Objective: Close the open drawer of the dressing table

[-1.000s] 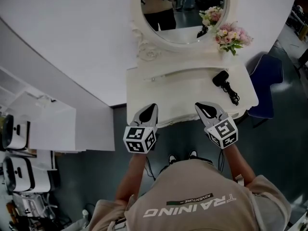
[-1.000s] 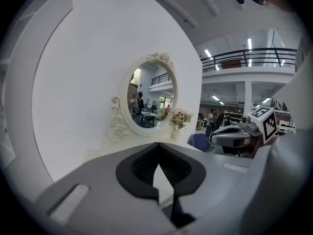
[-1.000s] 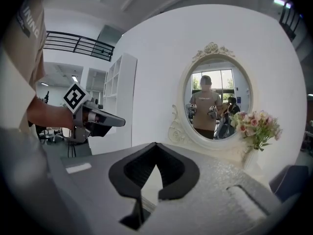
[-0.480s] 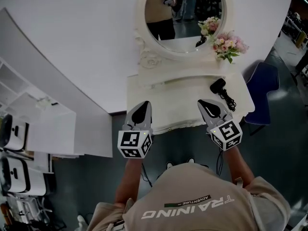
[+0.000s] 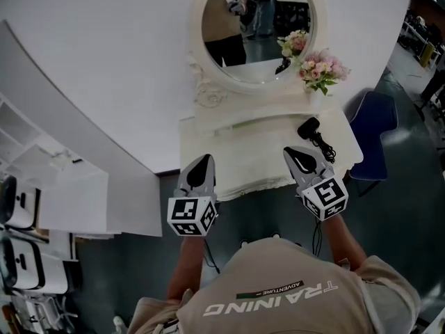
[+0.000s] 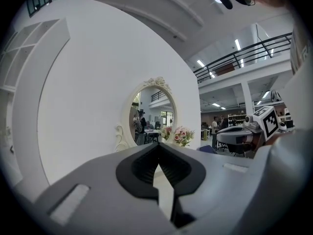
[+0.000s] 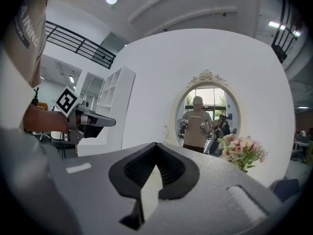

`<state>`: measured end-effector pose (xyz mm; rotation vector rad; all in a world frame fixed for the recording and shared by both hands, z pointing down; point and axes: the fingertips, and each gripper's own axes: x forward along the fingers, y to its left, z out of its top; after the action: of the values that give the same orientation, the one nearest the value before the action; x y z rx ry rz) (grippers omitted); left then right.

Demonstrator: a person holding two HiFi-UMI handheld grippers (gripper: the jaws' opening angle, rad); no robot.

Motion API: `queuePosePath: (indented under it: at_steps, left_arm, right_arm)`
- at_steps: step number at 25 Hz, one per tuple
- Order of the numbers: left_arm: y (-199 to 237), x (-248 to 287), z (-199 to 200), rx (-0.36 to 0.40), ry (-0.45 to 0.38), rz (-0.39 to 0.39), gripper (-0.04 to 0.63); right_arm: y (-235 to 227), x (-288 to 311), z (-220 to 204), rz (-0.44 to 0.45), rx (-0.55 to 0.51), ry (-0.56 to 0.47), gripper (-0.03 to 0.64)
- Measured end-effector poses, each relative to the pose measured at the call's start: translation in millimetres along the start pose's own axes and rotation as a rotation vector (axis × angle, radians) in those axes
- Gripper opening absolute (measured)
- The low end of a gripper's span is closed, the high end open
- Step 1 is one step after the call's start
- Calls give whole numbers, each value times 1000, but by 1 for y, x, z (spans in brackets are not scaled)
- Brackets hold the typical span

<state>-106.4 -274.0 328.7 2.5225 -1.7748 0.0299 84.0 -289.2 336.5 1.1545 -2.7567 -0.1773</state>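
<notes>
Both claws are pressed together with nothing between them. The left claw (image 6: 159, 151) shows its tips meeting and only a sliver of light lower down the seam. The right claw (image 7: 156, 153) looks the same, tips touching above a small bright gap. From the head view we hold them side by side and well apart. Each noses over the front edge (image 5: 257, 181) of the dressing table (image 5: 243, 152), the left near its left corner and the right towards the right.

The dressing table stands straight ahead of us against the curved white wall (image 5: 104, 61). We cannot pick out the drawer itself. It would sit below that scalloped front edge, and the steep downward look hides the face there, so how far it stands open is not clear to us.

On the surface a black hair dryer (image 5: 309, 129) lies just beyond the right claw. A bunch of pink flowers (image 5: 320, 68) stands at the back right, beside the oval mirror (image 5: 257, 26). A blue chair (image 5: 375, 134) sits just off the right end.

To do this well, we judge that pressed-together claws suit a push, since no pinch is needed. We should drop both below the edge and set their tips flat on the drawer face on either side of its middle. Then we press evenly so it runs in straight and does not skew. We should keep the right claw low and clear of the dryer's cord.
</notes>
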Motion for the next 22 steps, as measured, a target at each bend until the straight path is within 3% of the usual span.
queuePosePath:
  at_steps: [8, 22]
  left_arm:
    - [-20, 10, -9, 0, 21, -46, 15]
    - [-13, 17, -2, -1, 21, -35, 16]
  right_arm:
    - [-4, -7, -8, -2, 2, 23, 2]
    - [-8, 9, -16, 21, 21, 22, 2]
